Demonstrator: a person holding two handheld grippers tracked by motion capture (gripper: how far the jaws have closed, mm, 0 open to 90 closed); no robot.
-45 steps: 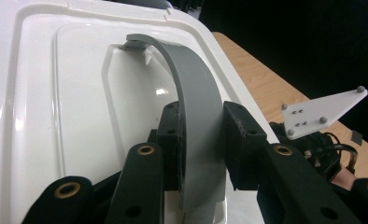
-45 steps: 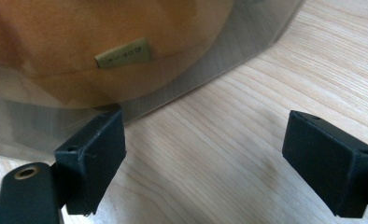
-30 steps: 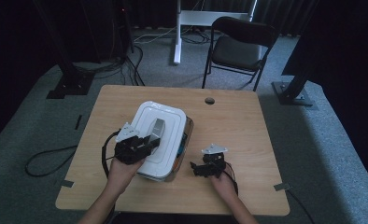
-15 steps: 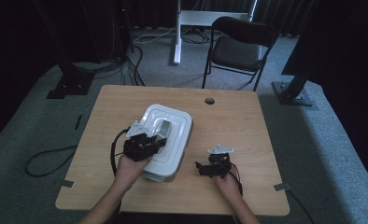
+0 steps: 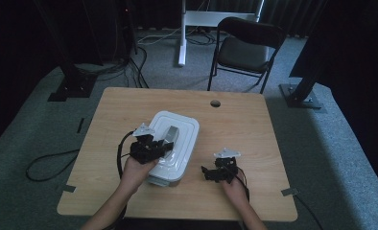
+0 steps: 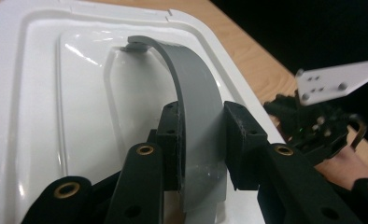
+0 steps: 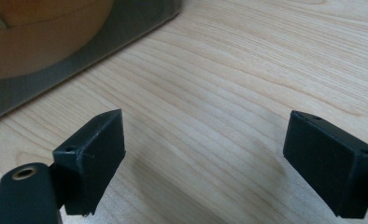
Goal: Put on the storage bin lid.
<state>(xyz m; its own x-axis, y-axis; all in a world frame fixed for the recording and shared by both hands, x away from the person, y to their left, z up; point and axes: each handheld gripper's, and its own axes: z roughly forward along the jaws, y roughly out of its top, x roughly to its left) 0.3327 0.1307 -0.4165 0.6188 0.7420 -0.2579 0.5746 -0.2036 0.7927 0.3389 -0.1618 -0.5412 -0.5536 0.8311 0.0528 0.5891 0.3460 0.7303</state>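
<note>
Left tongs: the left gripper (image 5: 154, 147) is clamped on the grey curved plastic handle (image 6: 194, 121) of the white rectangular plastic lidded box (image 5: 184, 143), one jaw pad on each flat side of the strap.
Box's place: on the light wooden table (image 5: 254, 120), directly under the left gripper and just to the left of the right gripper, apart from it.
Right tongs: the right gripper (image 5: 210, 173) has its jaws spread wide, nothing between them but bare tabletop, a corner of the box ahead of them.
Risk: in my judgement the strap could slip out of the pads if the box is lifted (the grip sits low on the arch, toward one end), and an off-centre hold would tip the box and swing it.
Second risk: the lid might come away from the base under the pull; I cannot tell whether it is latched.
Long axis: it runs away from the person, leaning slightly rightward in the high view; the handle follows that line.
</note>
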